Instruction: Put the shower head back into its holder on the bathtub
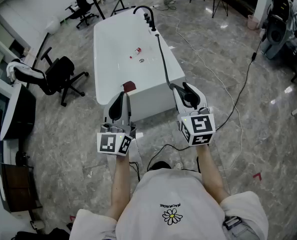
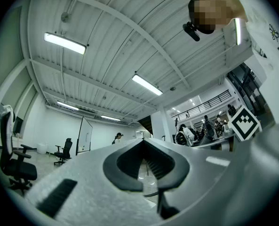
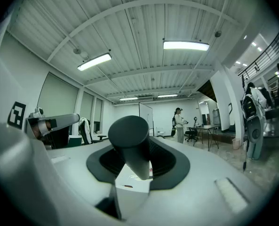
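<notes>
The white bathtub (image 1: 104, 59) stands ahead of me, with black faucet fittings (image 1: 148, 16) at its far end. From there a black hose (image 1: 163, 59) runs along the right rim to the black shower head (image 1: 189, 95), held short of the tub's near right corner. My right gripper (image 1: 185, 95) is shut on it; in the right gripper view its dark round handle (image 3: 128, 133) fills the widely spread jaws (image 3: 137, 157). Level with the tub's near end, my left gripper (image 1: 122, 104) is shut and holds nothing, as the left gripper view (image 2: 145, 147) confirms.
A small red and white item (image 1: 137, 50) lies in the tub, and a dark red piece (image 1: 129, 86) sits on its near rim. Black office chairs (image 1: 58, 76) stand to the left. Cables (image 1: 243, 84) trail over the marble floor at the right.
</notes>
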`<state>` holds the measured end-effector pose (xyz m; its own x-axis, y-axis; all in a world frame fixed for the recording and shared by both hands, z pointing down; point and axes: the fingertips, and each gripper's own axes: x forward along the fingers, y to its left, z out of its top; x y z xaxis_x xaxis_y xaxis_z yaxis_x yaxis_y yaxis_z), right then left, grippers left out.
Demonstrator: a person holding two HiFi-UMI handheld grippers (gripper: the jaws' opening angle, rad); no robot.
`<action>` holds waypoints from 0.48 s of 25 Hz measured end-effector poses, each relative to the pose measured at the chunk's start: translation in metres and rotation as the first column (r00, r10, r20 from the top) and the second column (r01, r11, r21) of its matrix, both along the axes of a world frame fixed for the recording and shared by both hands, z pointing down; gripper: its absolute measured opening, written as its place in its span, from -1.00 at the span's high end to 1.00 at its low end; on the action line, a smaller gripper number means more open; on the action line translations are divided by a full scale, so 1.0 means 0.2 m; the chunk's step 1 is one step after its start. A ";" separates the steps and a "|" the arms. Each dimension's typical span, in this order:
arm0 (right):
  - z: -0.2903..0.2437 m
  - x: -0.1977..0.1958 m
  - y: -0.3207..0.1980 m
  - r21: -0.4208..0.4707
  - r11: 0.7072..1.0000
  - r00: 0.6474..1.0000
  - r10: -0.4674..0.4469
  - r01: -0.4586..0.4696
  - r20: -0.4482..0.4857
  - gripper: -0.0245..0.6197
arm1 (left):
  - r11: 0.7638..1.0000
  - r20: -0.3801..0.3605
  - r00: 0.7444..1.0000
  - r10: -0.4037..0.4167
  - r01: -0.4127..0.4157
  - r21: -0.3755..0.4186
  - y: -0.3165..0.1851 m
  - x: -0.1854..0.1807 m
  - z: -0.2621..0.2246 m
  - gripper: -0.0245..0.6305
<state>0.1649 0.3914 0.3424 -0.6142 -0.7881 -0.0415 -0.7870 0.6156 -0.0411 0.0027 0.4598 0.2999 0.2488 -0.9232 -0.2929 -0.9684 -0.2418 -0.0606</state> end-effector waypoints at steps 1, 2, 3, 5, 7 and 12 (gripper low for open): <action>0.00 -0.01 -0.01 -0.001 1.000 1.000 0.000 0.000 0.002 0.52 | 1.000 0.002 1.000 0.005 -0.005 -0.005 -0.01 0.00 0.01 0.93; 0.00 -0.01 -0.02 -0.002 1.000 1.000 0.000 0.000 0.003 0.52 | 1.000 0.003 1.000 0.010 -0.009 -0.010 -0.03 0.00 0.02 0.93; 0.00 -0.02 -0.02 -0.003 1.000 1.000 0.000 0.000 0.002 0.52 | 1.000 0.002 1.000 0.014 -0.014 -0.015 -0.04 0.00 0.03 0.93; 0.00 -0.03 -0.04 -0.001 1.000 1.000 -0.001 0.001 -0.005 0.52 | 1.000 -0.002 1.000 0.020 -0.020 -0.023 -0.06 0.00 0.06 0.93; 0.00 -0.03 -0.05 0.002 1.000 1.000 -0.003 0.003 -0.014 0.52 | 0.999 -0.005 1.000 0.023 -0.023 -0.027 -0.07 0.01 0.06 0.93; -0.02 -0.06 -0.07 -0.014 1.000 0.999 -0.026 0.025 -0.033 0.52 | 0.998 -0.016 1.000 0.022 -0.022 -0.050 -0.09 -0.02 0.09 0.93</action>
<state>0.1520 0.3765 0.3384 -0.6351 -0.7724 -0.0105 -0.7721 0.6351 -0.0235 -0.0014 0.4425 0.3179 0.2651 -0.9313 -0.2498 -0.9636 -0.2654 -0.0331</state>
